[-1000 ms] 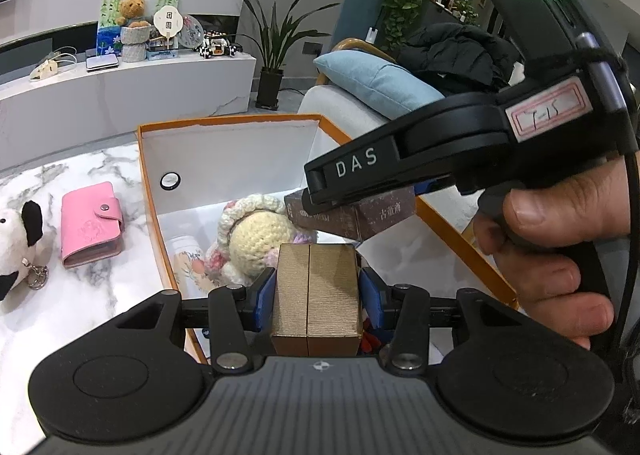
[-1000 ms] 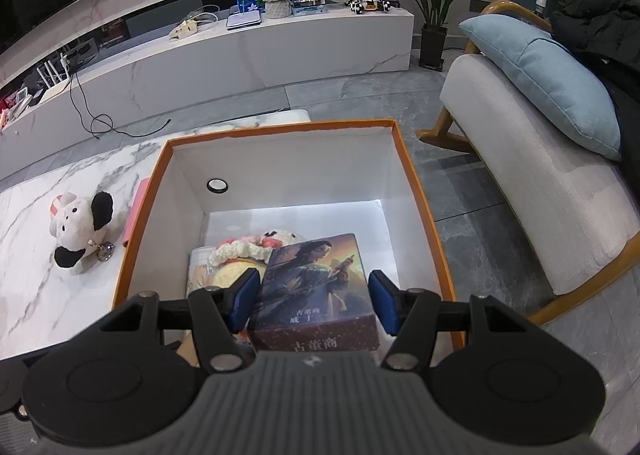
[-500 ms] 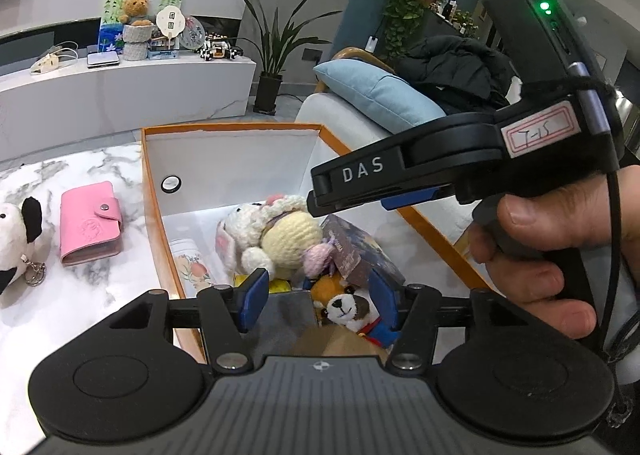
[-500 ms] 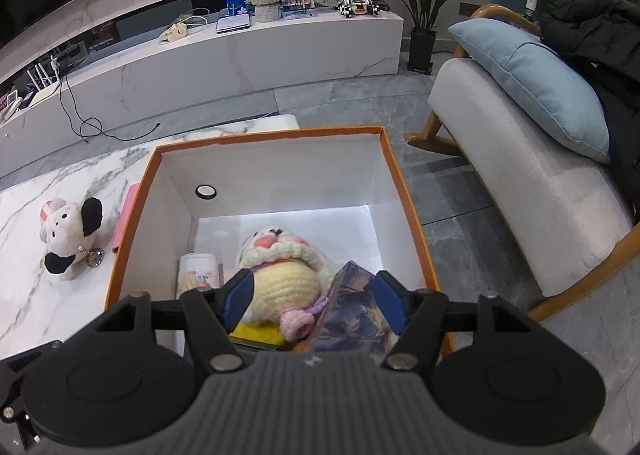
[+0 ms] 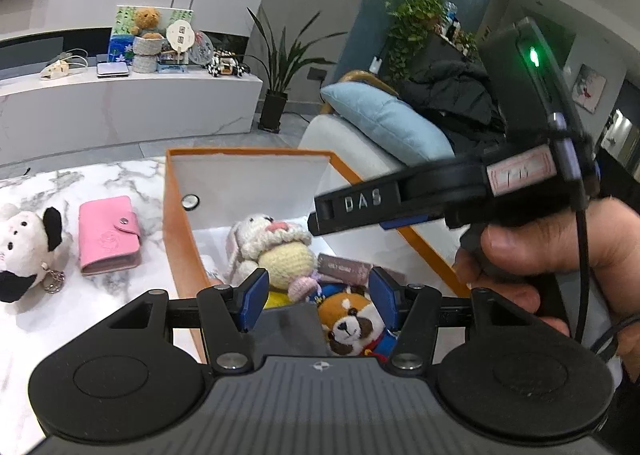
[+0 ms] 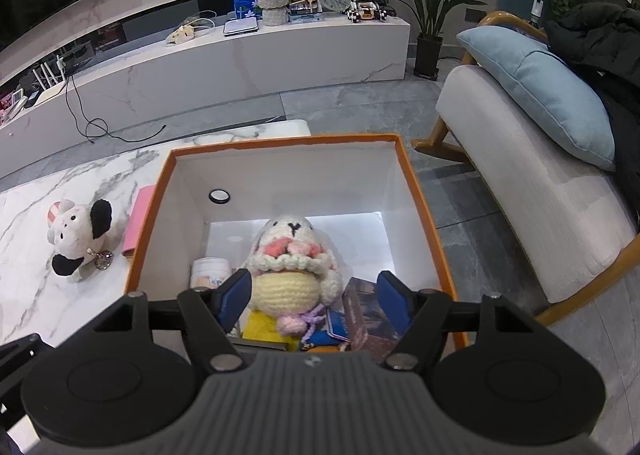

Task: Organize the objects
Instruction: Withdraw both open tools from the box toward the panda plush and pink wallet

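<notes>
An orange box (image 5: 178, 239) (image 6: 424, 211) with white inner walls stands on the marble table. Inside lie a crocheted bunny (image 5: 276, 243) (image 6: 294, 259), a small bear plush (image 5: 352, 323), a dark picture box (image 6: 368, 315) (image 5: 344, 267), a small white jar (image 6: 210, 269) and a grey-gold box (image 5: 290, 325). My left gripper (image 5: 316, 295) is open and empty above the box's near end. My right gripper (image 6: 314, 299) is open and empty above the box; its body shows in the left wrist view (image 5: 440, 191).
A pink wallet (image 5: 108, 235) (image 6: 138, 219) and a black-and-white plush dog (image 5: 24, 251) (image 6: 78, 239) lie on the marble table (image 5: 100, 183) left of the box. A white armchair with a blue cushion (image 6: 536, 91) stands right of the table.
The left gripper let go of the gold box and the right gripper let go of the picture box; both now lie in the orange box. Both grippers opened and drew up and back.
</notes>
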`<action>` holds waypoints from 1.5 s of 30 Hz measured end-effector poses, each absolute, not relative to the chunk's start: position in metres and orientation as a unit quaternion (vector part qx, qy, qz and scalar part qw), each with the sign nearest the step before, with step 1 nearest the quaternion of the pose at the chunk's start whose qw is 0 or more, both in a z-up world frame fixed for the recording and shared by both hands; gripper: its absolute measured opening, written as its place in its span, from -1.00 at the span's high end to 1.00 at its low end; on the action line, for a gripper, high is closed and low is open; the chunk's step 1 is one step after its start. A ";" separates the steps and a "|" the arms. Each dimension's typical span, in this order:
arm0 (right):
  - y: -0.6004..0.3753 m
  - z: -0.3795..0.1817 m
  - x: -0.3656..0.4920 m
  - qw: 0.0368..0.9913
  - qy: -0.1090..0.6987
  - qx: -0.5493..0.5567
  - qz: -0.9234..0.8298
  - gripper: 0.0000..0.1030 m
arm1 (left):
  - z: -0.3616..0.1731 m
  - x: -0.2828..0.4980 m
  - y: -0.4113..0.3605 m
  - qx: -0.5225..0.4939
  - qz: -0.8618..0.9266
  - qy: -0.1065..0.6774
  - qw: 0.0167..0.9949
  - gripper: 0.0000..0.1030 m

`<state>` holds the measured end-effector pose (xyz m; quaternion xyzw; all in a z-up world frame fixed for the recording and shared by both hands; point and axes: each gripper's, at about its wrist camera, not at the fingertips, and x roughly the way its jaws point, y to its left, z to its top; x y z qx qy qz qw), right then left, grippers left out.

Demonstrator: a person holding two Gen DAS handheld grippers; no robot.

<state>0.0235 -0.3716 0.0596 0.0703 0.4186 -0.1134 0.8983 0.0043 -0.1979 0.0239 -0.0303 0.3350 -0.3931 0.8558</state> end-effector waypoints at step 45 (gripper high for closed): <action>-0.222 0.027 0.152 0.924 0.367 0.095 -0.054 -0.67 | -0.021 0.136 -0.028 -0.171 -0.058 0.350 0.919 -0.74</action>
